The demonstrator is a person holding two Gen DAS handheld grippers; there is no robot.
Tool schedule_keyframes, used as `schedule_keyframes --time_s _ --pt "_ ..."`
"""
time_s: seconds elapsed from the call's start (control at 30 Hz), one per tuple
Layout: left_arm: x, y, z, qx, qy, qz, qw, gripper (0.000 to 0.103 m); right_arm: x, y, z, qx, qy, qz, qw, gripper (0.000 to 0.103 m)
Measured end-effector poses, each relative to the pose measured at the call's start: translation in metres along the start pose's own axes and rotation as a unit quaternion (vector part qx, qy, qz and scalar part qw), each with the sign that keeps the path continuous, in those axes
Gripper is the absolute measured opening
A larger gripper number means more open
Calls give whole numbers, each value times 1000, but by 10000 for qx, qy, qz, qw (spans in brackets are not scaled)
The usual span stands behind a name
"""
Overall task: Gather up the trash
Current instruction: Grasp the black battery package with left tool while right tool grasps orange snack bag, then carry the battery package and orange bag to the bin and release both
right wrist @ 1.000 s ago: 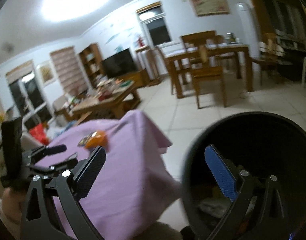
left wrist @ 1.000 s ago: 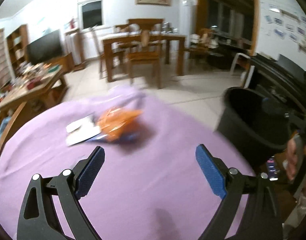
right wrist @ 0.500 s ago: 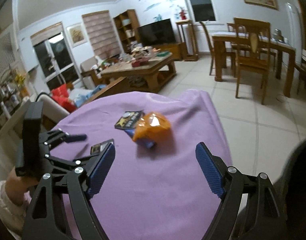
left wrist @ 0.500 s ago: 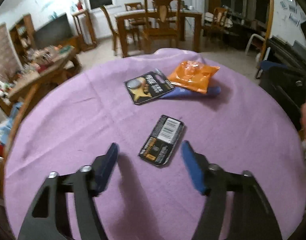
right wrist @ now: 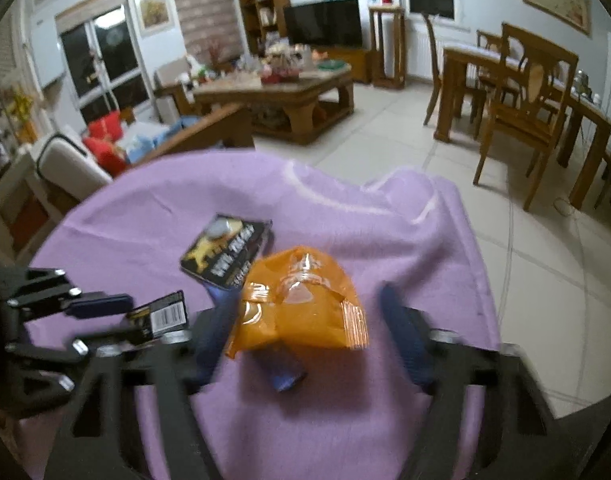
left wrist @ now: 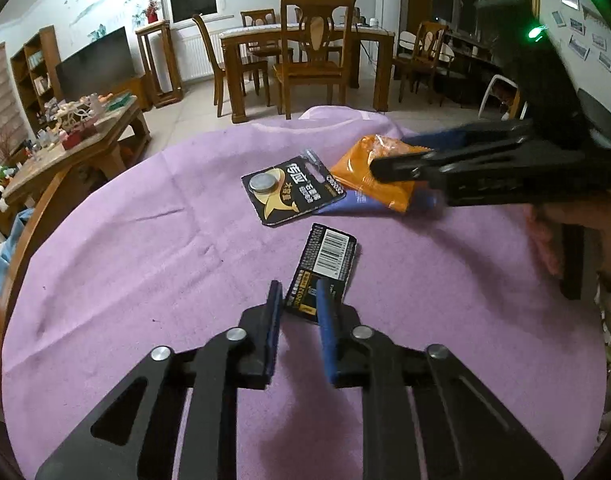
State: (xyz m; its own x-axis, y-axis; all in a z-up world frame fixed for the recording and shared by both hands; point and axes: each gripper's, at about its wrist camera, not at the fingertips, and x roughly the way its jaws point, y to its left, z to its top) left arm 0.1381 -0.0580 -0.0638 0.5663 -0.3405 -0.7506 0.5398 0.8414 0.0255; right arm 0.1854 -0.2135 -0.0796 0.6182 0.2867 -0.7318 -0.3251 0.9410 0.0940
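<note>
On the purple cloth (left wrist: 145, 260) we pinch the near end of the barcode card (left wrist: 325, 268) in our left gripper (left wrist: 299, 296), while our right gripper (right wrist: 305, 320) hangs spread wide around the orange wrapper (right wrist: 301, 304), beside the battery card (left wrist: 293, 192)

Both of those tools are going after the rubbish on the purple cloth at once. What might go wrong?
The left tool pinches only the near edge of the flat black barcode card, so it could slip out. The right tool straddles the crinkly orange wrapper, which overlaps a blue packet; closing may drag that or bunch the purple cloth.
</note>
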Motion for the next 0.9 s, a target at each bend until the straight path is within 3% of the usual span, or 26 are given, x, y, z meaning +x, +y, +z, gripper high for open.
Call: schedule_keyframes --time_s 0.03,0.1,0.2,0.33,0.4,0.47,0.6,0.63,0.7,0.83,0.9 --pt "0 -1 1 -9 6 -13 10000 17 1 -1 -1 1 -31 3 10000 38" --pt "-1 -1 0 -14 -15 -29 10000 17 -6 -4 -3 81 -137 105 9998 37" --pt "0 -5 1 20 -24 -80 10000 18 -23 -9 -9 232 -336 214 9989 28" --pt "2 -11 3 146 -11 -66 9999 22 -62 -19 -26 551 -730 480 9947 28" --pt "4 -13 3 226 22 -84 9997 46 -79 -21 -36 646 -859 565 9926 28" --pt "7 -18 5 316 41 -65 9995 58 -93 -23 -46 721 -920 641 9911 28" --pt "14 -18 13 280 96 -120 9995 55 -111 -25 -66 827 -963 782 9888 28" --pt "14 -18 13 283 89 -91 9995 50 -115 -26 -70 844 -971 806 9884 28" --pt "14 -15 15 226 68 26 9997 29 -124 -27 -77 859 -990 840 9878 28" --pt "11 -15 12 49 70 63 9999 29 -138 -29 -87 902 -1072 846 9865 28" --pt "7 -17 11 -80 37 -97 9999 29 -147 -31 -93 960 -1169 845 9849 28"
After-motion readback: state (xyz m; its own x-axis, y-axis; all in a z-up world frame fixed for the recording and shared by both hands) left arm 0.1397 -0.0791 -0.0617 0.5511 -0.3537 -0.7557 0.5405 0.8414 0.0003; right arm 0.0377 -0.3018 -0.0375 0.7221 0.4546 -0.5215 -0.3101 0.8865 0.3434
